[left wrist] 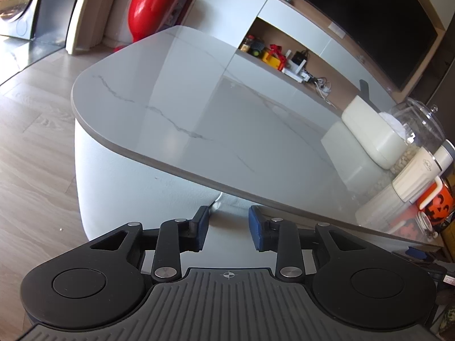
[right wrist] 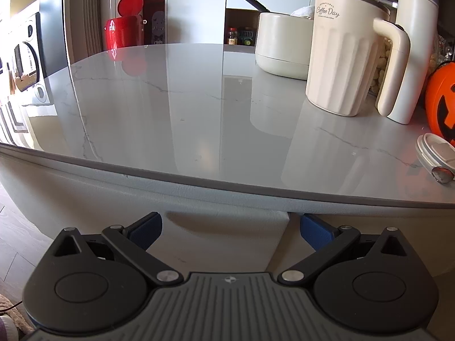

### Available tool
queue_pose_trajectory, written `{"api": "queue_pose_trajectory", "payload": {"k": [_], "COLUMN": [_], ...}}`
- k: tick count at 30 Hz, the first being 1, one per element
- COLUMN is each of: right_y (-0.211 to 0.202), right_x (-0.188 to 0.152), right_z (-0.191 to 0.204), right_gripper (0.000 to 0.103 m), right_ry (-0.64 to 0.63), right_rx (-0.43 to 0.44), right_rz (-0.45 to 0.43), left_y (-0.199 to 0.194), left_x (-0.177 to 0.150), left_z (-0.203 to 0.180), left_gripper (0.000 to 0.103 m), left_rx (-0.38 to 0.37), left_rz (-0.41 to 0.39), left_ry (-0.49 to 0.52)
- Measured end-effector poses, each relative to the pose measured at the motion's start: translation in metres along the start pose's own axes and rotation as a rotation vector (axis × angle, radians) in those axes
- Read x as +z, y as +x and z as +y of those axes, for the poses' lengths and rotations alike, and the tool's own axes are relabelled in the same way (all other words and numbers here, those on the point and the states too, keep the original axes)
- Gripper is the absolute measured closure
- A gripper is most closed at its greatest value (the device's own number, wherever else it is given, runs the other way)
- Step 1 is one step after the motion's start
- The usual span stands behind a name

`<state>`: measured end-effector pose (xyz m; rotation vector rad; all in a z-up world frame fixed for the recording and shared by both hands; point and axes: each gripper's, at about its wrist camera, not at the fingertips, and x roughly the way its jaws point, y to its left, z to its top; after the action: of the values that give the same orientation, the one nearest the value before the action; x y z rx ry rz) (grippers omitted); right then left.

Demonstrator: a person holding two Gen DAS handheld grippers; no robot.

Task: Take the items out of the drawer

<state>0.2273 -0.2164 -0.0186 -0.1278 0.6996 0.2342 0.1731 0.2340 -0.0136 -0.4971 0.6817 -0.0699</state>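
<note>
— Where is the drawer?

— Its front [right wrist: 221, 236] sits just under the lip of the marble tabletop [right wrist: 199, 130], right ahead of my right gripper [right wrist: 229, 228]. It's a pale panel, long axis running left to right along the table's edge, face turned toward me. A shallow recess shows near its top, and a dark vertical seam marks its right end.

— And your tongs?

— The right pair is spread wide, nothing between the blue pads [right wrist: 148, 228]; the right-hand pad lies just past that seam. My left gripper [left wrist: 229, 231] is parted less widely, also empty, pointing at the table's rounded white base [left wrist: 136, 182] below the edge.

— Is the drawer pulled out?

— It looks closed, though from this low angle I can't be sure.

— What's on top?

— A cream Coffee Day mug [right wrist: 341, 56], a tall white flask [right wrist: 412, 48], a cream container [right wrist: 281, 45], a glass jar [left wrist: 418, 125] and an orange pumpkin bucket [right wrist: 443, 102], all clustered at the right.
</note>
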Motion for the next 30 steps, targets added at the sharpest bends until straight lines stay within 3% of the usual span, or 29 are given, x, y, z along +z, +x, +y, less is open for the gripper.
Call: {"api": "queue_pose_trajectory", "payload": {"k": [13,16,30], "right_y": [-0.001,-0.002,-0.003], "right_x": [0.001,0.001,0.0], "right_z": [-0.002,-0.003,0.008], "right_gripper": [0.0,0.0,0.0], "right_ry": [0.017,0.033,-0.034], "right_rx": [0.028,0.076,0.038], "right_rz": [0.007,0.014,0.062], "left_y": [0.007,0.007,0.009], "left_x": [0.003,0.003,0.002], "left_z": [-0.012,-0.013,-0.017], "left_gripper": [0.049,0.049,0.048], "left_rx": [0.021,0.021,0.029], "left_rz": [0.016,0.017,0.018], "left_ry": [0.055,0.061,0.109]}}
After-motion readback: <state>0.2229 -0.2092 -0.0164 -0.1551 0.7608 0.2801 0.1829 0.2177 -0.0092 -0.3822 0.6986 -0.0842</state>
